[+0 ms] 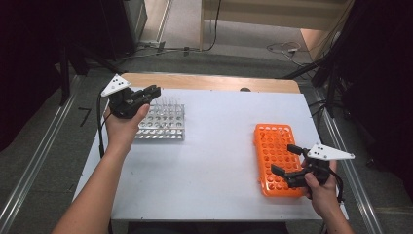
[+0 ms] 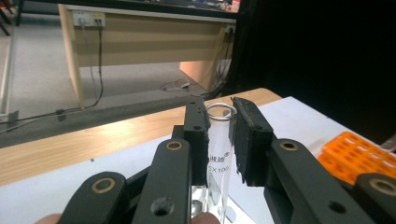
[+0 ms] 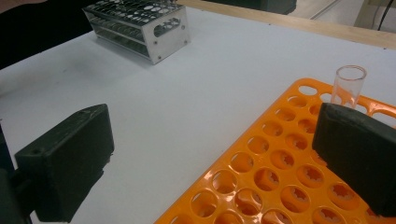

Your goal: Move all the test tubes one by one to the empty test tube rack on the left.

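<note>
Two racks on one white desk, taken as landmark for all else. On its right part, near the right edge, lay the orange rack, flat and full of round holes; in the right gripper view stood one clear tube in a far-corner hole of that rack. On the far left part of the desk stood the metal rack, upright, with glass tubes in it, well apart from the orange one. Above the desk's far left corner hung the left gripper, jaws clamped on a test tube just below its open rim, printed lettering showing between the pads. Over the desk's right edge, just beside the orange rack's near end, hovered the right gripper, jaws wide apart and holding nothing.

Judged light, stiff, smooth and brittle, that test tube: thin glass, likely to slip under a loose grip and crack under a hard one. Best held as seen, high on the wall just under the rim, squarely across the pads and kept upright, so as to drop straight into a hole.
</note>
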`<state>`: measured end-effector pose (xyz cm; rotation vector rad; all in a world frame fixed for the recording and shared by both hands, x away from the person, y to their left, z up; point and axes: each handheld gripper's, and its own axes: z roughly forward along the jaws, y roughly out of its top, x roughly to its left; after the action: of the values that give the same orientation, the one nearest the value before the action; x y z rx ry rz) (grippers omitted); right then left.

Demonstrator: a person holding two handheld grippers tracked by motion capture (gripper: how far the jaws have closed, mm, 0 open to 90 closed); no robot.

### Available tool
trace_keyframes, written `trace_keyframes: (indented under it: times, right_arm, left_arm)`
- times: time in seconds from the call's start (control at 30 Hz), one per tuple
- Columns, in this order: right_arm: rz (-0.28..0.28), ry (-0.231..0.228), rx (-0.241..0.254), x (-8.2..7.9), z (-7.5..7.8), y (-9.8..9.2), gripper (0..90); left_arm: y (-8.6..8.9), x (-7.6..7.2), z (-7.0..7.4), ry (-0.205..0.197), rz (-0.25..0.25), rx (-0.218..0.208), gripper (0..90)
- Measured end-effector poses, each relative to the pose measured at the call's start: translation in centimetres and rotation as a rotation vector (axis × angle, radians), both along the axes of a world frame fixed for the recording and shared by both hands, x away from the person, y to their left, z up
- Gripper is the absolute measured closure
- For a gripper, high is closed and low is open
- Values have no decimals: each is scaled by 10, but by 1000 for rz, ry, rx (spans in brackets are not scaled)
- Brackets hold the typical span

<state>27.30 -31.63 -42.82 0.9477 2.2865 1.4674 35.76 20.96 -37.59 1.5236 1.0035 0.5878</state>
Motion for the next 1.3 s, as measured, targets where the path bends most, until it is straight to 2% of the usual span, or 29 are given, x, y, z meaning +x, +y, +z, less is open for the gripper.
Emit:
trace_keyframes:
  times: [0.27, 0.57, 0.93, 1.1, 1.3]
  right_arm:
    - [-9, -2, 3, 1, -1, -2, 0]
    - [-9, 1, 3, 1, -2, -2, 0]
    - [-16, 3, 5, 2, -3, -3, 0]
    - [-17, 2, 5, 2, -2, -4, 0]
    - [-20, 0, 5, 2, -2, -6, 0]
  left_arm:
    - [4, 20, -9, 12, 62, 16, 766]
    - [7, 36, -23, 31, 106, 43, 766]
    - [4, 47, -34, 62, 122, 67, 765]
    - [3, 50, -39, 88, 124, 73, 765]
    - [1, 49, -43, 119, 123, 100, 765]
